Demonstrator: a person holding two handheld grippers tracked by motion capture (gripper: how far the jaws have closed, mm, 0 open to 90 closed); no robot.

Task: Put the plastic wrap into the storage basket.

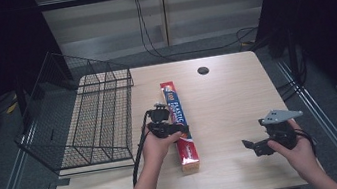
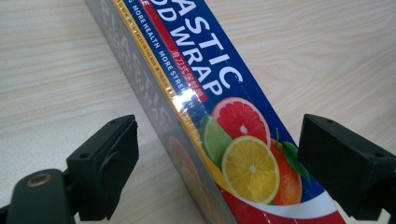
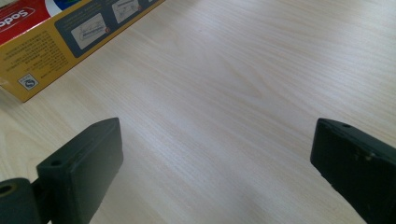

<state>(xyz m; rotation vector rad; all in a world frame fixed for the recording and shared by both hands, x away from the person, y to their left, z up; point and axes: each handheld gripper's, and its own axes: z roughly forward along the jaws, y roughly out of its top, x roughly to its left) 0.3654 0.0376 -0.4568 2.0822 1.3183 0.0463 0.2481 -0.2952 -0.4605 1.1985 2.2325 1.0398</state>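
The left gripper (image 2: 219,154) straddles the plastic wrap box (image 1: 179,123) lying lengthwise mid-table beside the wire basket (image 1: 94,120) — jaws apart, pads not yet pressing, likely set to pinch it — while the right gripper (image 3: 215,172) rests wide open and empty over bare table (image 3: 243,84)

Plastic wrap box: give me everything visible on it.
The plastic wrap box is a long, slim carton, glossy like printed card. Its top is blue and red with white "PLASTIC WRAP" lettering and citrus fruit pictures; one side is grey, an edge yellow. It lies flat on the wooden table, beside the wire basket, apart from it. The left gripper straddles it, jaws either side, pads not yet pressing.
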